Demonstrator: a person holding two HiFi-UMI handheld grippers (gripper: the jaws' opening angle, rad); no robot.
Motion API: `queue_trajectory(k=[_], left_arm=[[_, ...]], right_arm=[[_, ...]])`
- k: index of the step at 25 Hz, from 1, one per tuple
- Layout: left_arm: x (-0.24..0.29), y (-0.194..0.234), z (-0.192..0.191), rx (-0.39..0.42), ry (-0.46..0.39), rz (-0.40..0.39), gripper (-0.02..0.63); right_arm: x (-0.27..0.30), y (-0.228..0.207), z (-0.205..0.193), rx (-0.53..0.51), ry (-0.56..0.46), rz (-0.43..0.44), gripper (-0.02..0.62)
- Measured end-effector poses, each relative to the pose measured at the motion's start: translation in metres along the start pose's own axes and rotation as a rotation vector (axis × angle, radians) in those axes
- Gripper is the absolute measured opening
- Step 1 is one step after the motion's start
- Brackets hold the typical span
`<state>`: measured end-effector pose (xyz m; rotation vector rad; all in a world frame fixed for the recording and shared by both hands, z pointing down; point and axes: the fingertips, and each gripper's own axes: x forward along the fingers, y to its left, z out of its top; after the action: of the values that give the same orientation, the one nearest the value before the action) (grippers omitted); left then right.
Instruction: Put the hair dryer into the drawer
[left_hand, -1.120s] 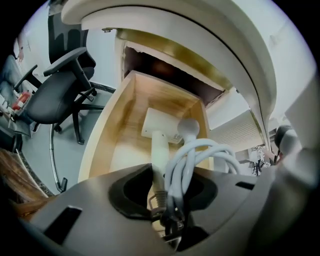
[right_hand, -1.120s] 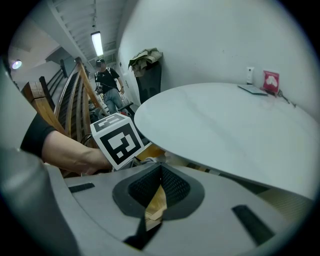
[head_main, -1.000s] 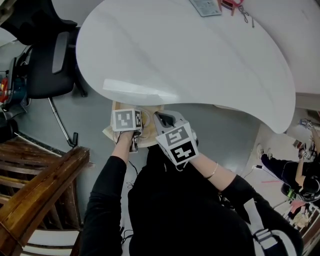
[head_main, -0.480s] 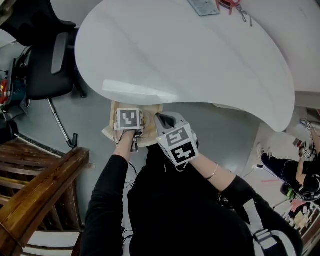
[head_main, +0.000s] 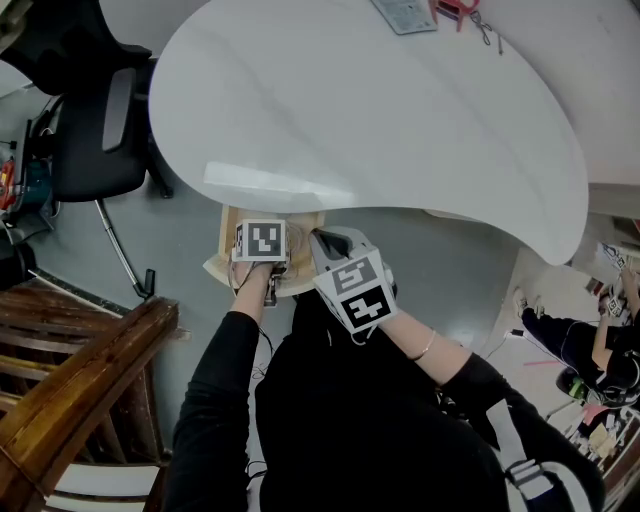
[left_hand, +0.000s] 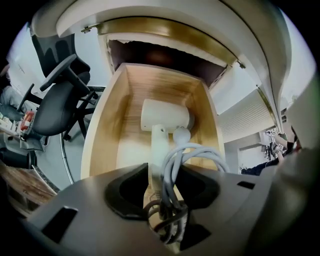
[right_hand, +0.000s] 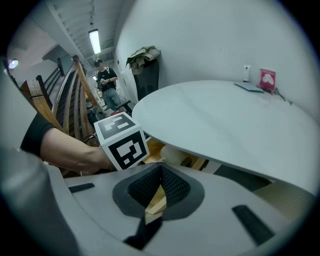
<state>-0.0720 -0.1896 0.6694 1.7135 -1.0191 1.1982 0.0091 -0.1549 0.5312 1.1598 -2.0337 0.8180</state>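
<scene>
The white hair dryer (left_hand: 165, 116) lies inside the open wooden drawer (left_hand: 107, 130), its head on the drawer floor and its handle running back toward me. That handle and the bundled grey cord (left_hand: 192, 155) sit between the jaws of my left gripper (left_hand: 162, 172), which are opening; the pads look just clear of them. In the head view the left gripper's marker cube (head_main: 262, 241) hangs over the drawer (head_main: 228, 225) under the table edge. My right gripper (right_hand: 161, 166) hovers beside it, shut with nothing in it, at the drawer's right side (head_main: 335, 243).
The big white round table (head_main: 380, 120) overhangs the drawer. A black office chair (head_main: 95, 130) stands left of it, and a wooden railing (head_main: 80, 380) runs along the lower left. Small items lie at the table's far edge (head_main: 405, 14).
The left gripper's marker cube has rolled a little and shifted slightly right over the drawer. The right gripper has stayed put.
</scene>
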Motion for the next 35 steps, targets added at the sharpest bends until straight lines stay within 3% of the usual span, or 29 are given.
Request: queue_trajectory(k=[10,15,23,29,35], left_arm=[[-0.022,0.006,0.008,-0.023,-0.069,0.025,0.204],[-0.038,-0.008,0.006,-0.116,-0.094,-0.072,0.202],[-0.069,0.005,0.009,-0.195,-0.202,-0.129,0.200],[-0.089,0.013,0.006,-0.217,-0.291,-0.116,0.119],[-0.115,0.015,0.002,-0.239,-0.383,-0.161,0.070]], right_arm=[[-0.001,0.001,0.002,-0.020,-0.006,0.000,0.005],[-0.004,0.006,0.002,-0.030,-0.015,0.001,0.005],[-0.010,0.018,-0.001,-0.036,-0.030,-0.009,0.005],[-0.017,0.021,-0.003,-0.038,-0.048,-0.020,0.005],[-0.026,0.027,-0.002,-0.044,-0.093,-0.038,0.005]])
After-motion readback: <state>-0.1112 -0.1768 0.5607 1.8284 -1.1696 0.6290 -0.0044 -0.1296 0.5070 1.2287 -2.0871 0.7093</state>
